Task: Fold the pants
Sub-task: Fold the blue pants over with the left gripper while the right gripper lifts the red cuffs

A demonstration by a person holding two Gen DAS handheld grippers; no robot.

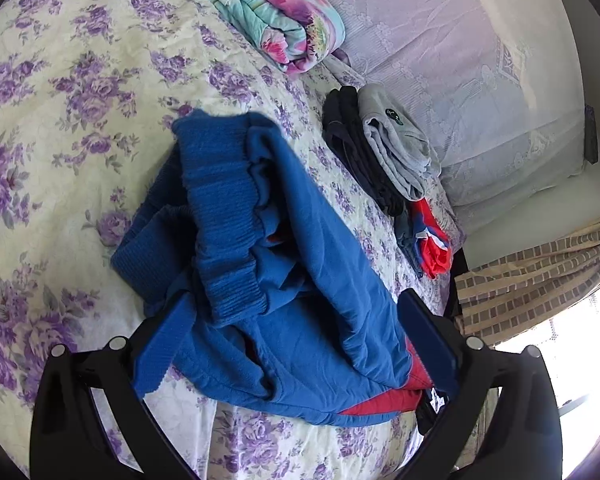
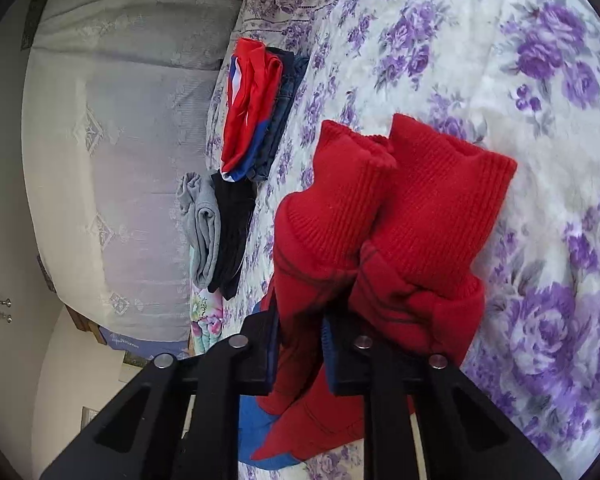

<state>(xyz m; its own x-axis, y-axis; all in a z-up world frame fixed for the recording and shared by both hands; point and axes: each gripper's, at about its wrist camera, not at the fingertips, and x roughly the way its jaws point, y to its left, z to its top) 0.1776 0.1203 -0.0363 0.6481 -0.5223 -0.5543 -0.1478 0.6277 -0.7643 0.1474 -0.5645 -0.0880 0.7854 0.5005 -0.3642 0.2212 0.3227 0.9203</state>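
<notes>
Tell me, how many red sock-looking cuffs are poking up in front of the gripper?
2. One red cuff stands on the left, the other red cuff right beside it, touching, both on the pants over the flowery bedspread. Others may be hidden.

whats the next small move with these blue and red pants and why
Probably close the left gripper on the blue part of the pants: its jaws stand wide around the bunched fabric, while the right gripper already pinches the red part by the cuffs.
</notes>
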